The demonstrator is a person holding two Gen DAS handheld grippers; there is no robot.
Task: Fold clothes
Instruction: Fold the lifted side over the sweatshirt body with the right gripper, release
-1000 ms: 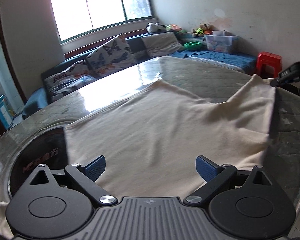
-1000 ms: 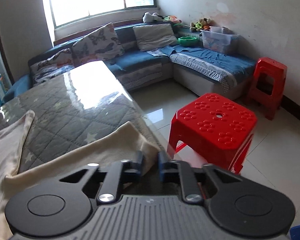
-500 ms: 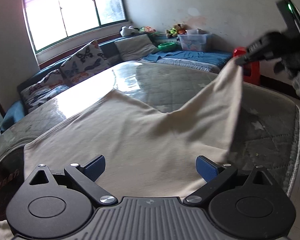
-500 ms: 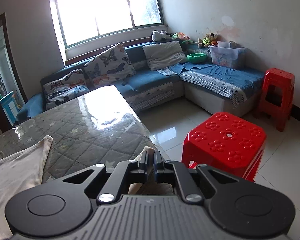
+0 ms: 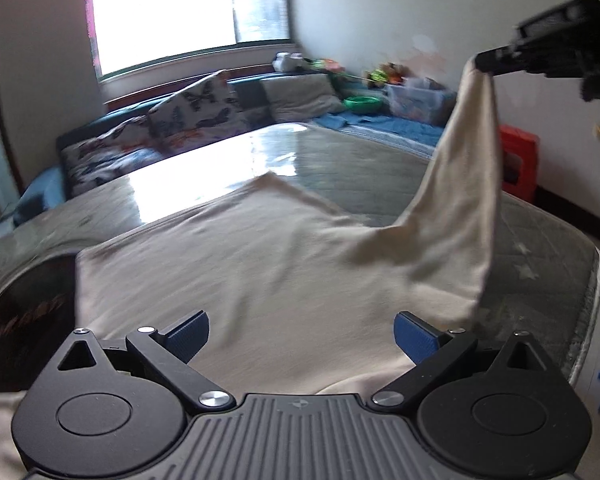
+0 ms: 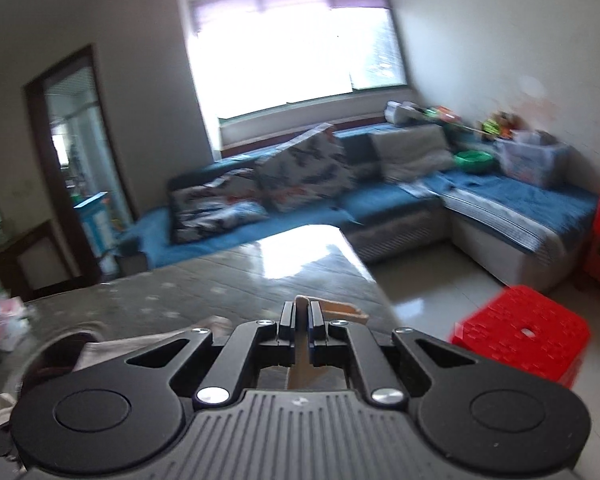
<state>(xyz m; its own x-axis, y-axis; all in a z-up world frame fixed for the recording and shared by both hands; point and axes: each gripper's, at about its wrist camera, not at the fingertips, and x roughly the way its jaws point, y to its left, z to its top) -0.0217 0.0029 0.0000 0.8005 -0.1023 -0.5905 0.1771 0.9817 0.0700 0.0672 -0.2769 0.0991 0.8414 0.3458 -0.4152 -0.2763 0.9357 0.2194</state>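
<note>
Since a second ago the right claw (image 6: 301,322) has risen from bench (image 5: 548,240) level to well above it, carrying one corner of the cream garment (image 5: 260,264) up with it; the cloth now hangs from the pinch as a tall peak. Right claw: pressed together on that corner. Left claw (image 5: 300,330): spread wide, holding nothing, hovering low over the near hem. Rest of the garment lies flat on the bench. Judgement: a fold is under way, the lifted corner likely to be carried across the body.

Count: one garment, two claws, two red stools (image 6: 520,336), one sofa (image 6: 380,208).
</note>
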